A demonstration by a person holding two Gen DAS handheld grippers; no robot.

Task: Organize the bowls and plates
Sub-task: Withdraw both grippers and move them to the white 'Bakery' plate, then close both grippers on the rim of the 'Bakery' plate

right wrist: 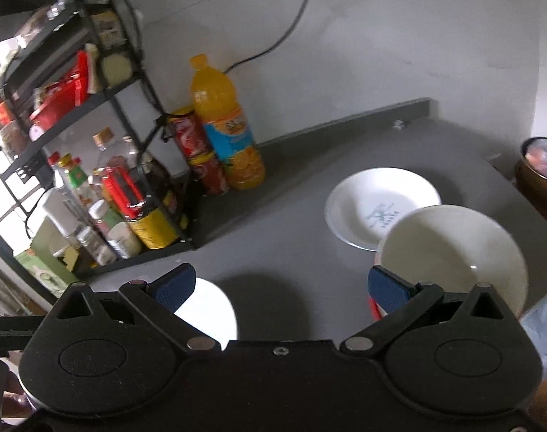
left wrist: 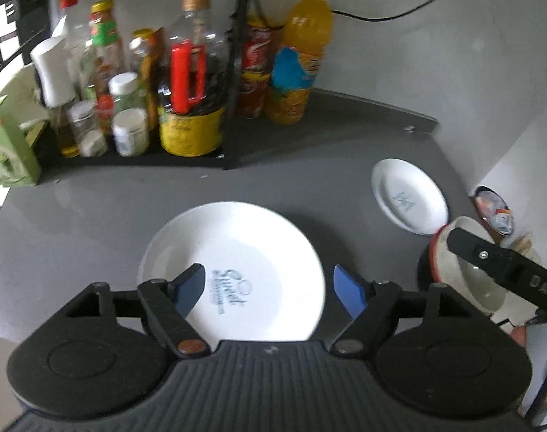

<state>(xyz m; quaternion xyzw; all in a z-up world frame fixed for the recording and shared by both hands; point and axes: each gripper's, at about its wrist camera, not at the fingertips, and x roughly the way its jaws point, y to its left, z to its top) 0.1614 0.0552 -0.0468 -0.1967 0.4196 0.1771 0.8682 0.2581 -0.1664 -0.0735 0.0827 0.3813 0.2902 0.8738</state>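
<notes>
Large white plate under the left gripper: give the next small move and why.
Probably lower the left gripper and close on the near rim of the large plate: its fingers are open, straddling the plate, gripping nothing, while the bowl sits by the right gripper.

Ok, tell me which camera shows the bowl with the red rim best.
The right wrist view. There the bowl shows its whole pale inside and most of its rim, overlapping the small plate behind it. In the left wrist view the bowl sits at the right edge, partly hidden behind the right gripper.
</notes>
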